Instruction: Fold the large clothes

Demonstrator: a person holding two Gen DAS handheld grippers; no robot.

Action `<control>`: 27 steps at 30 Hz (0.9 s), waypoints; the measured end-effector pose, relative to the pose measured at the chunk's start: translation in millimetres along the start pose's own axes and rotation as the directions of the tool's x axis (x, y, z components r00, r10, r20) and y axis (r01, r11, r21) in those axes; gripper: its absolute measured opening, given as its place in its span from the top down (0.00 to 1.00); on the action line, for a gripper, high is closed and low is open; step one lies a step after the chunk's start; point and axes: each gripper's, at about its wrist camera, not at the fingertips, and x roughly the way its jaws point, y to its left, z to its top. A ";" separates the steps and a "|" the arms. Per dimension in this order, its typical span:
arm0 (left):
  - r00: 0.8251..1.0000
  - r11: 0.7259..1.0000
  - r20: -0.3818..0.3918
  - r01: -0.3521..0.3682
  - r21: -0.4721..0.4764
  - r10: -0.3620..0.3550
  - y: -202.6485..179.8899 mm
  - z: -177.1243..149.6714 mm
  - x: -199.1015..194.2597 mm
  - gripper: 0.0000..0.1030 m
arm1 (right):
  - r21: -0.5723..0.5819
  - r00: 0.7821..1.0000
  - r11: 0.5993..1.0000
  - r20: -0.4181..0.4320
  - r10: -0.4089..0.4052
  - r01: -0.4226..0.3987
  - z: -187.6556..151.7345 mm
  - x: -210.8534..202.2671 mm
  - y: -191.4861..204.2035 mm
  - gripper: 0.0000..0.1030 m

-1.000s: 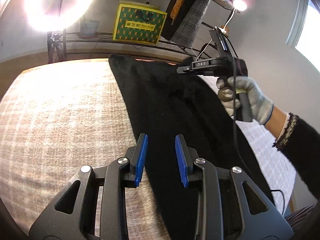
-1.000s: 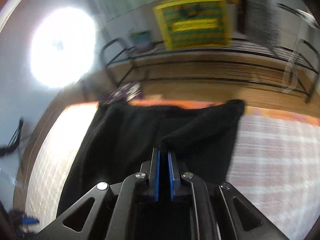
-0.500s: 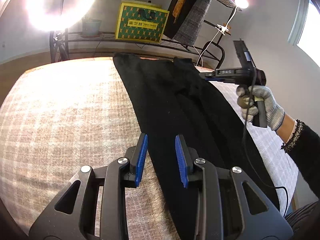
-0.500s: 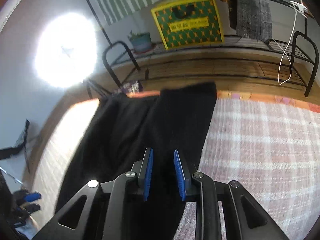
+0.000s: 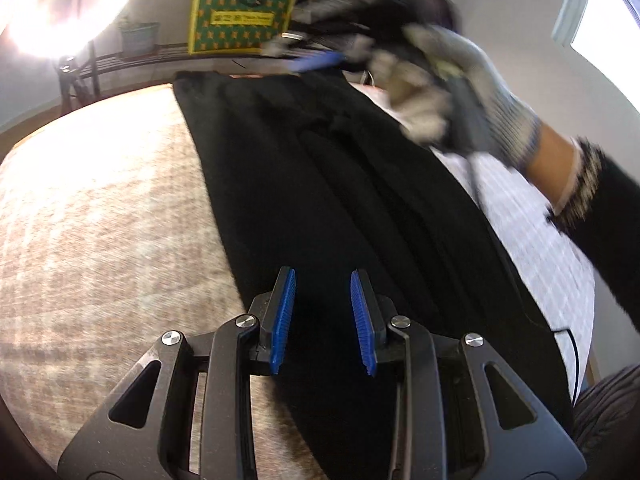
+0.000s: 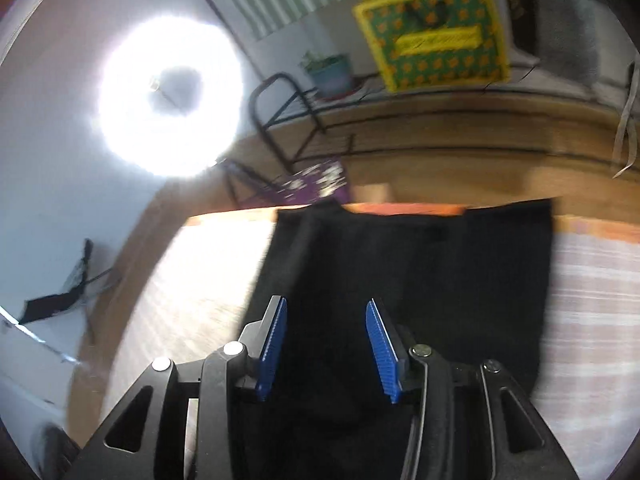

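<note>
Black garment (image 5: pixel 340 184) lay lengthwise on the plaid-covered bed (image 5: pixel 104 208), a long strip running from 12 toward 6 o'clock. My left gripper (image 5: pixel 322 312) hovered over its near end, jaws apart, nothing between them. My right gripper (image 6: pixel 327 350), in my gloved hand (image 5: pixel 460 88), was above the cloth, jaws opening, empty.

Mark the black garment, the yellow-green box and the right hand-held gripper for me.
black garment (image 5: pixel 320 184): left wrist view, middle of the folded cloth.
yellow-green box (image 6: pixel 434 36): right wrist view, its patterned front face.
right hand-held gripper (image 6: pixel 326 344): right wrist view, gap midway between its blue fingertips, jaws opening, nothing gripped.
</note>
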 end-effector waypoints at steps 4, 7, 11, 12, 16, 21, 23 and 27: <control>1.000 0.999 -0.014 0.006 0.044 -0.006 -9.5 -8.2 7.1 0.72 | 0.021 0.998 1.000 -0.054 0.024 -0.023 8.3 45.7 14.5 0.58; 1.000 0.998 -0.012 0.017 0.052 -0.017 -12.4 -11.2 8.3 0.72 | 0.023 0.997 1.000 -0.075 0.009 -0.007 9.5 69.4 19.7 0.67; 1.000 0.997 -0.014 0.028 0.066 -0.027 -17.2 -14.0 8.6 0.72 | 0.005 0.996 0.999 -0.074 -0.048 0.048 1.5 74.5 22.5 0.96; 0.999 0.997 -0.016 0.032 0.072 -0.031 -19.1 -15.7 8.3 0.72 | -0.017 0.996 0.997 -0.040 -0.081 0.081 1.2 65.9 24.3 0.96; 1.000 0.993 -0.011 0.020 0.116 -0.019 -26.3 -21.2 6.2 0.72 | 0.094 0.991 0.987 0.025 -0.133 0.130 2.7 50.4 -2.2 0.97; 1.000 0.993 -0.003 0.014 0.119 -0.014 -26.4 -21.9 5.5 0.71 | 0.028 0.990 0.990 -0.009 -0.138 0.138 -1.7 64.4 2.6 0.94; 1.000 0.995 -0.005 0.027 0.101 -0.027 -26.9 -26.5 1.1 0.71 | 0.033 0.989 0.988 -0.023 -0.149 0.150 1.6 60.1 1.6 0.79; 0.997 0.995 -0.010 0.071 0.073 -0.070 -28.0 -39.5 -16.6 0.71 | 0.072 0.998 0.995 -0.005 -0.062 0.062 -1.2 32.2 -6.0 0.67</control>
